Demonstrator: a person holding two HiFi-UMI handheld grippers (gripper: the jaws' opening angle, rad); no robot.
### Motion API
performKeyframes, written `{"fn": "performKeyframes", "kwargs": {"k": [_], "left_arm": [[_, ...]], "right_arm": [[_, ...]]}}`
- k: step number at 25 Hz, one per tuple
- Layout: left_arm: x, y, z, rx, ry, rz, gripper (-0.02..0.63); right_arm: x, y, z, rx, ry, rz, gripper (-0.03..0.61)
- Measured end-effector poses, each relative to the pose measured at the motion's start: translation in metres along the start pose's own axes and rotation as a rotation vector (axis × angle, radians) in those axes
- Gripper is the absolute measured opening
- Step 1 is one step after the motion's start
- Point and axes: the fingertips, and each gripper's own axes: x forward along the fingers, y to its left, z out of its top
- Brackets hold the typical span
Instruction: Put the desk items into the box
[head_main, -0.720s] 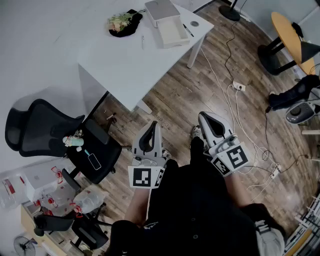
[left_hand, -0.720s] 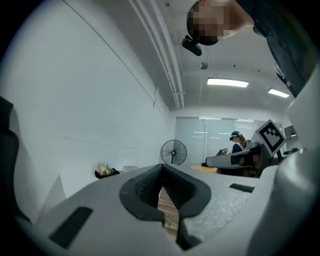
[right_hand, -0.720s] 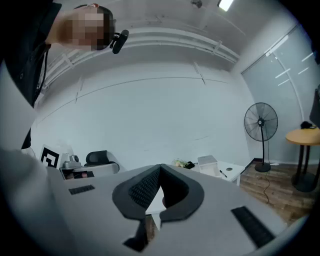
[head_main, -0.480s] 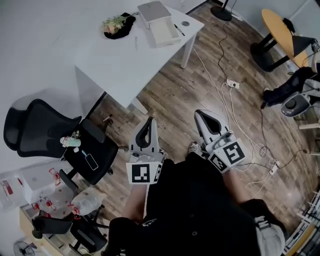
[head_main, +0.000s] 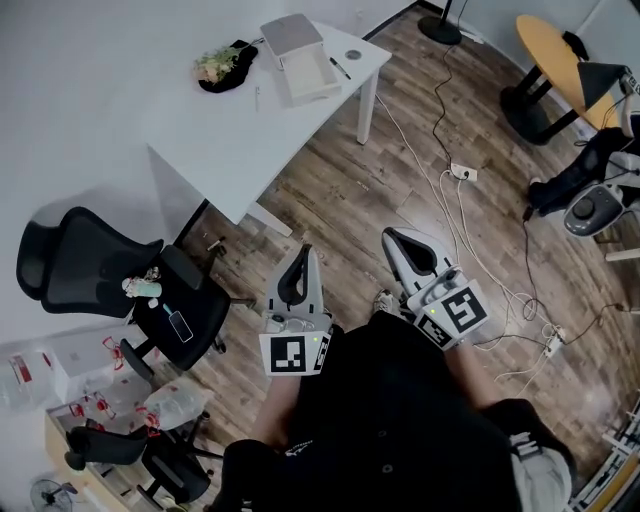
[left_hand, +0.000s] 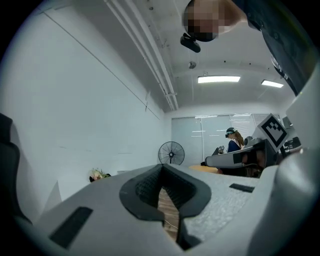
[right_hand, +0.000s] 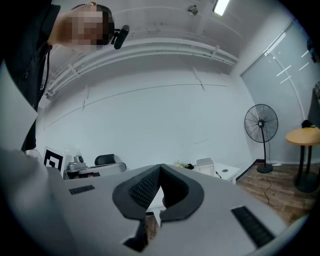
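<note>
Both the left gripper (head_main: 303, 255) and the right gripper (head_main: 392, 240) are hanging clenched and empty, well apart from the surface (head_main: 230, 150). There the box (head_main: 300, 60) is sitting open (a pen (head_main: 257, 97) nearby, possibly flowers (head_main: 212, 62) too). Cables (head_main: 455, 172) are trailing across the floor, so tripping on approach looks the main risk.

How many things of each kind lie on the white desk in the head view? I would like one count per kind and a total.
Box: 1
Pens: 2 (dark pen, pale pen)
Round disc: 1
Flower bunch, lying on black cloth: 1
Total: 5
</note>
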Motion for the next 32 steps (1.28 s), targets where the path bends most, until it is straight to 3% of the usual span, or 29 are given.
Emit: {"fn": "performKeyframes", "kwargs": {"k": [8,15,21,32], "left_arm": [[0.02,-0.054,-0.008,0.012,-0.003,0.076,0.008],[0.039,-0.076,-0.014,-0.01,-0.002,0.1,0.008],[0.068,-0.07,-0.024,0.003,0.02,0.057,0.008],[0.174,-0.041,-0.019,0.012,0.017,-0.135,0.008]], "right_arm": [[-0.048,-0.053,0.007,0.002,-0.025,0.036,-0.002],[-0.07,-0.096,0.006,0.053,-0.014,-0.009,-0.002],[-0.052,-0.111,0.004,0.019,0.013,-0.022,-0.002],[0.012,-0.165,0.006,0.083,0.028,-0.125,-0.002]]}}
